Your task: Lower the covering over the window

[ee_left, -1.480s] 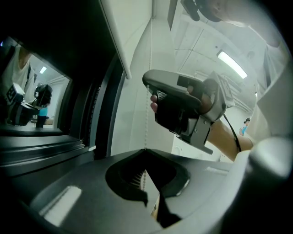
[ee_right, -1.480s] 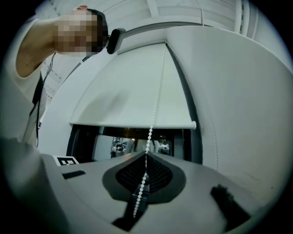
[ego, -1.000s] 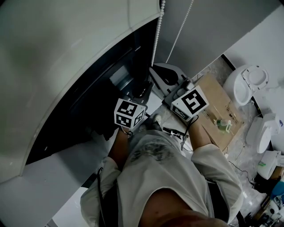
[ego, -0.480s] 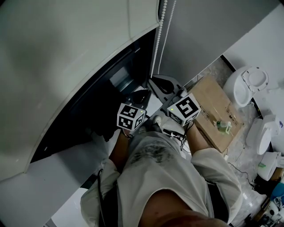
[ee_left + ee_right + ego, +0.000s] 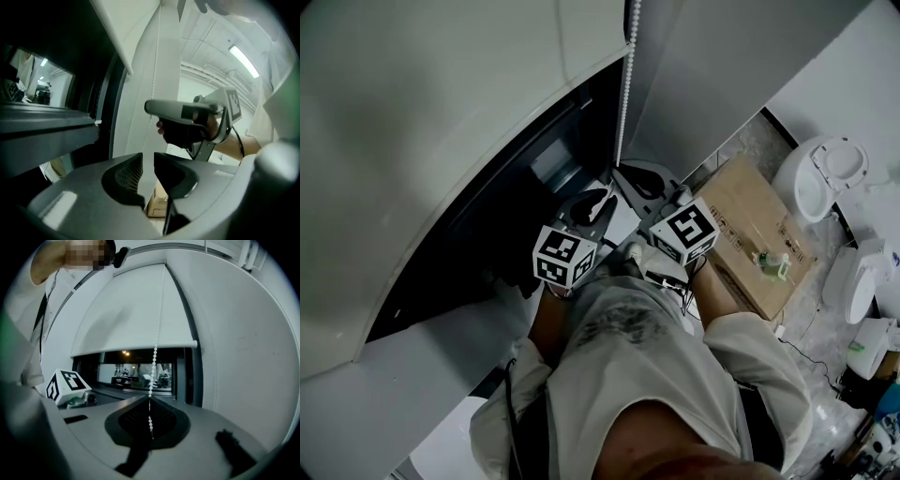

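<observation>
Blind: we've got the white roller blind (image 5: 136,310) down over most of the window (image 5: 136,369). Its bottom bar sits just above a dark strip of glass that shows below it.
Chain: the bead chain (image 5: 154,357) hangs straight down in front of the blind's right-hand part. It crosses the open strip of window and drops right into the right gripper's jaws.
Right gripper: the right gripper (image 5: 150,399) is clenched on the bead chain. Its jaws are together, and beads show between the pads and above them.
Left gripper: the left gripper (image 5: 148,157) is released. Its jaws have just been opening and now stand apart with a bright gap between them, the pads pressing on nothing. A faint line of chain runs down toward that gap, but we cannot tell whether it passes through.
Side by side: from the head view we see both grippers close together under the chain, near the window's lower edge, left one nearer the glass.
Hand: beyond the left jaws, a hand (image 5: 185,131) wraps the right gripper's handle.
Floor: a cardboard box (image 5: 759,234) lies to our right.
</observation>
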The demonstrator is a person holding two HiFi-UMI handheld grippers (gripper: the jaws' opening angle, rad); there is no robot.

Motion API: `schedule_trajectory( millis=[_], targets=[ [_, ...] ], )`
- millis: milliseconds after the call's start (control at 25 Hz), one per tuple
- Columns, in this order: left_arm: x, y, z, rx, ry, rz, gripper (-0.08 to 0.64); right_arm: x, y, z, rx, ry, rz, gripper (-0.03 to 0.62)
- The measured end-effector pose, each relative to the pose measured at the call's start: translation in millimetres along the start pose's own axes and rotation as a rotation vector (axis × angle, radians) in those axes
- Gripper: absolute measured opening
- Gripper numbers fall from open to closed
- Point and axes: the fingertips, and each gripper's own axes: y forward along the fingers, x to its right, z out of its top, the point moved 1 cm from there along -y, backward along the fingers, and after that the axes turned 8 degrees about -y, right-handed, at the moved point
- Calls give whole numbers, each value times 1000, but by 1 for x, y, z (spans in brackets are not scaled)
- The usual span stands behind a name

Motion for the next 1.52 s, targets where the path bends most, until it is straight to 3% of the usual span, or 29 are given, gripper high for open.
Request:
schedule_trajectory(
  millis=[360,720,800,1040,1520],
  targets=[
    [21,-36,106,252,56,-35,100,-2,-2,0,3,-5,5,17],
    [39,-27,198,415,165,-80,127,-9,4,4,13,-27,13,18],
    [43,-26,209,435,193,-72,46,-9,4,4,12,-30,11,18],
    [42,-19,200,419,203,-69,18,-7,8,-8,-25,-37,6,17],
    [9,2,132,290,108,-53,17,-30,15,-77,-166,35,39,18]
  ],
)
